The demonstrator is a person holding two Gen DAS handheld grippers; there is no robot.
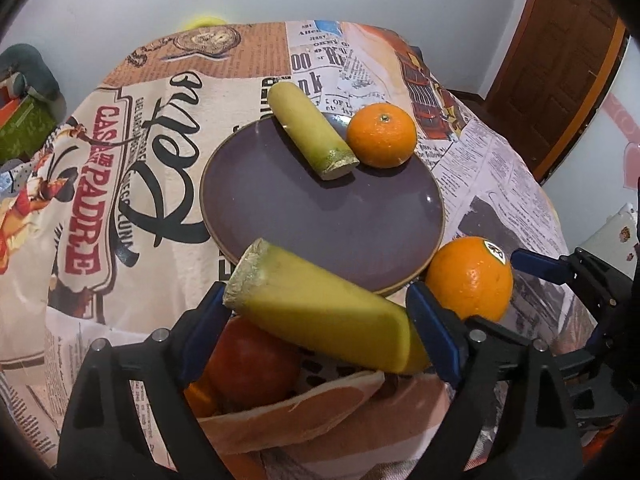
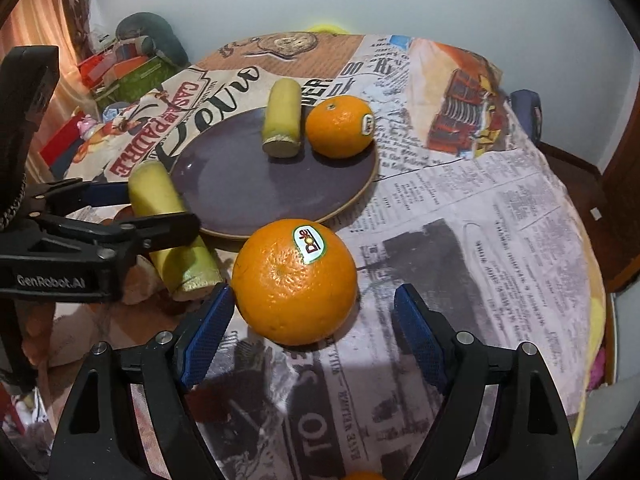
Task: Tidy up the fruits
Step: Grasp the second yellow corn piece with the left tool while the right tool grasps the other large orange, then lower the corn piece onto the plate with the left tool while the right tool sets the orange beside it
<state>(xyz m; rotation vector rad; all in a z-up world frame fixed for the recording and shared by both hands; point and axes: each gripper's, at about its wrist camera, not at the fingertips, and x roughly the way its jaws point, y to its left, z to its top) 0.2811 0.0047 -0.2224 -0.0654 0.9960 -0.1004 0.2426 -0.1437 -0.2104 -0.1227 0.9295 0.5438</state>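
Note:
A dark purple plate [image 1: 320, 208] [image 2: 248, 184] holds a short banana piece [image 1: 308, 132] [image 2: 282, 120] and a small orange [image 1: 380, 136] [image 2: 340, 126] at its far edge. My left gripper [image 1: 316, 300] [image 2: 160, 208] is open, with a second banana piece [image 1: 320, 308] [image 2: 176, 256] lying between its jaws, just off the plate's near rim. A red apple [image 1: 252, 364] shows under that piece. My right gripper [image 2: 314, 292] is open around a large stickered orange [image 2: 294, 280] [image 1: 468, 280] that rests on the cloth. Its left pad is almost against the orange and its right pad stands apart.
A newspaper-print cloth [image 2: 460, 208] covers the round table and folds up near the apple [image 1: 300, 420]. Boxes and clutter [image 2: 128, 68] lie beyond the table's far left edge. A wooden door [image 1: 560, 60] stands at the right.

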